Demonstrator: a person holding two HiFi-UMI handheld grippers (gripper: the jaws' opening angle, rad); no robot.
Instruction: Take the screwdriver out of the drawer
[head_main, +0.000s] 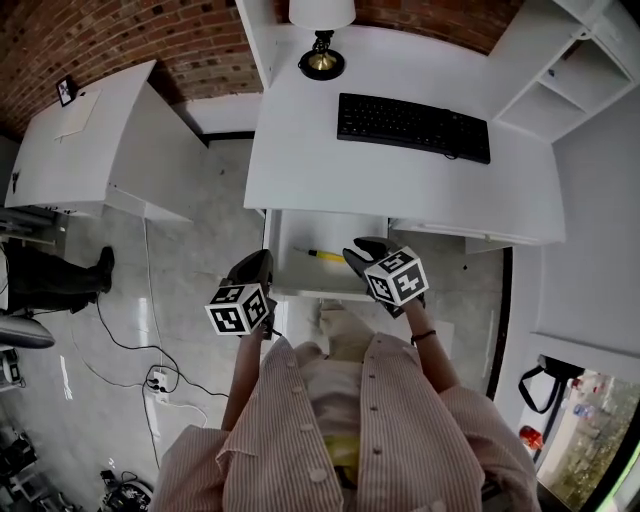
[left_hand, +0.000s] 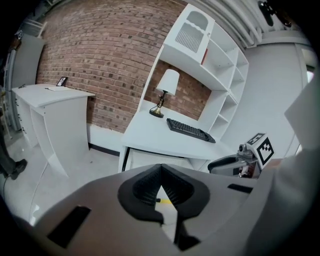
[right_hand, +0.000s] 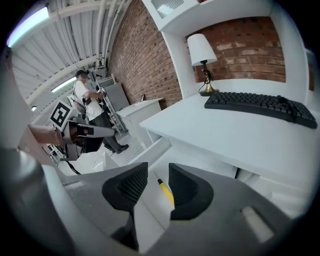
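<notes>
The white desk's drawer (head_main: 291, 272) stands pulled out, and a yellow-handled screwdriver (head_main: 326, 255) lies on its floor. My right gripper (head_main: 362, 256) hovers open just above the drawer, right of the screwdriver. In the right gripper view the screwdriver (right_hand: 166, 192) shows below and between the parted pads (right_hand: 131, 187) of that gripper (right_hand: 158, 172). My left gripper (head_main: 254, 268) hangs by the drawer's left front corner. Its tips (left_hand: 161, 167) meet, shut on nothing, with a sliver of the screwdriver (left_hand: 163, 201) visible through the gap beneath.
A black keyboard (head_main: 413, 126) and a lamp (head_main: 322, 40) sit on the desk (head_main: 300, 150). A white cabinet (head_main: 100, 140) stands to the left, shelves (head_main: 560, 70) to the right. Cables (head_main: 130, 350) trail on the floor. A person (right_hand: 86, 100) stands far off.
</notes>
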